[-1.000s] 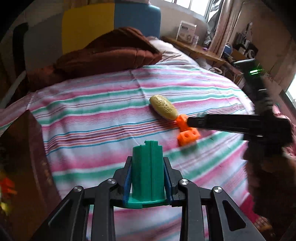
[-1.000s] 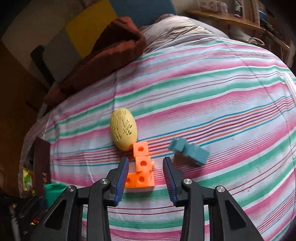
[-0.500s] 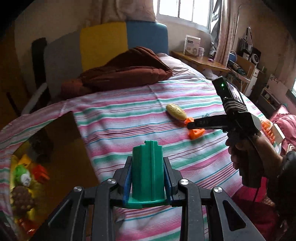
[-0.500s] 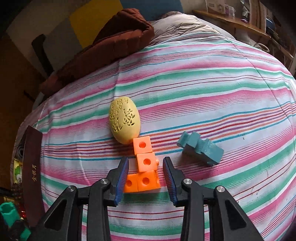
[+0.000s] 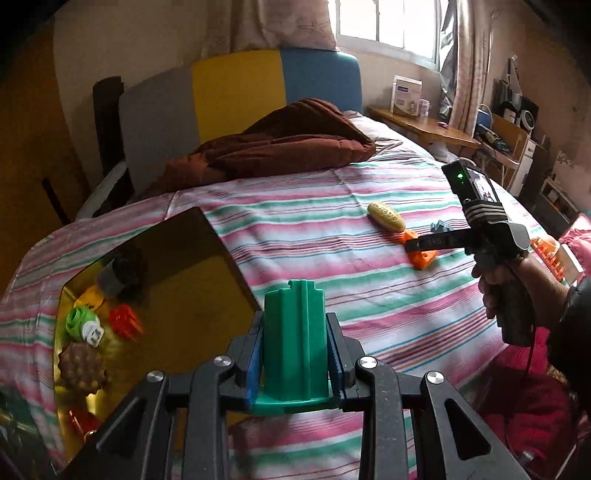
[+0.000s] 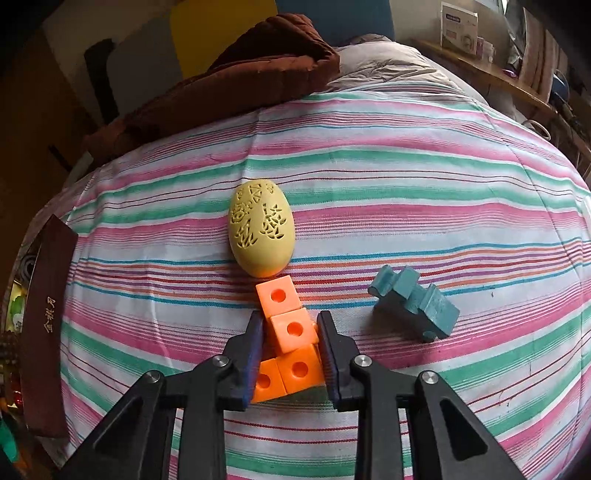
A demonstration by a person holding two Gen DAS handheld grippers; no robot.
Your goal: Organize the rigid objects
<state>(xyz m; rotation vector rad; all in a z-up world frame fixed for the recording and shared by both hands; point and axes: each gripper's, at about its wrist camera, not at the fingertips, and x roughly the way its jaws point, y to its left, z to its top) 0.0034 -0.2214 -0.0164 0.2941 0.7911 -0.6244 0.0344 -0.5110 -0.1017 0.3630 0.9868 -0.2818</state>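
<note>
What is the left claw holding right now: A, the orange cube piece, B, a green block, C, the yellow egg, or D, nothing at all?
B: in the left wrist view the left claw is shut on the green block, which stands upright between its pads, while the egg lies far off on the striped sheet.

Soft daylight from the window [image 5: 384,22], dim warm corners, strong fisheye bending with dark vignetted edges.
</note>
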